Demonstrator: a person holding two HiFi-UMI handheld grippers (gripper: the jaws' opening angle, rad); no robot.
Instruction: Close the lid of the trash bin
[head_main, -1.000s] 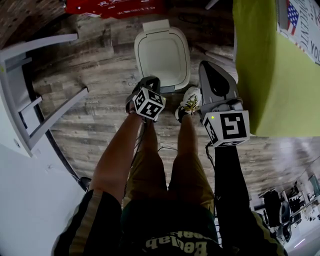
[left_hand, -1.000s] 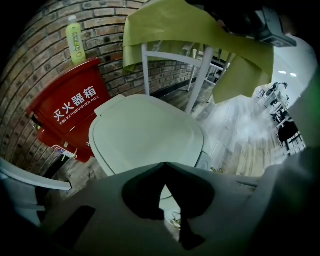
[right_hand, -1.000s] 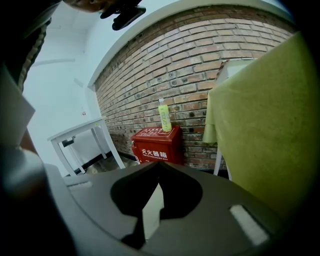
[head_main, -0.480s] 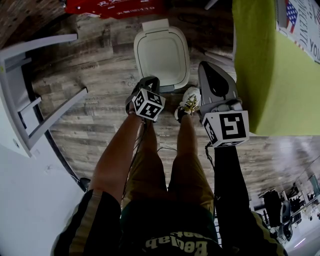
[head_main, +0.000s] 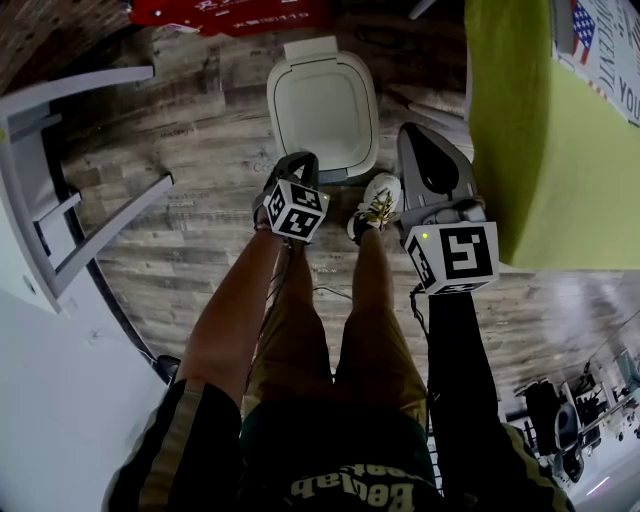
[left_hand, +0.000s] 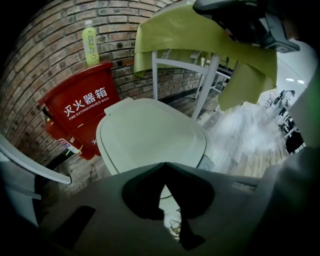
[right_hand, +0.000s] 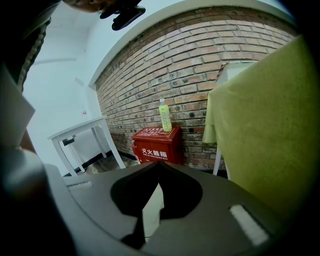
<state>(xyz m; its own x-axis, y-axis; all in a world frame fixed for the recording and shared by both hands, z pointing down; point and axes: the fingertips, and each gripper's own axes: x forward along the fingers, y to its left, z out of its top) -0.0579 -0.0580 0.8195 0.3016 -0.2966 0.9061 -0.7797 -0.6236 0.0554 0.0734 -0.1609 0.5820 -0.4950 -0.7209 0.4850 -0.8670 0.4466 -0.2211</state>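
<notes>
A white trash bin (head_main: 323, 108) stands on the wooden floor with its lid (left_hand: 150, 135) lying flat down on it. In the head view my left gripper (head_main: 298, 162) hovers at the bin's near edge, its jaws shut with nothing between them. My right gripper (head_main: 416, 132) is held just right of the bin, also shut and holding nothing. The left gripper view looks down over the joined tips (left_hand: 164, 165) onto the lid. Below the right gripper's joined tips (right_hand: 159, 163), that gripper's view shows only a pale sliver of the bin (right_hand: 150, 210).
A red fire extinguisher box (left_hand: 82, 107) with a green bottle (left_hand: 90, 43) on top stands against the brick wall behind the bin. A table draped in yellow-green cloth (head_main: 540, 130) is at the right, a white table frame (head_main: 70, 200) at the left. The person's shoe (head_main: 378, 205) is by the bin.
</notes>
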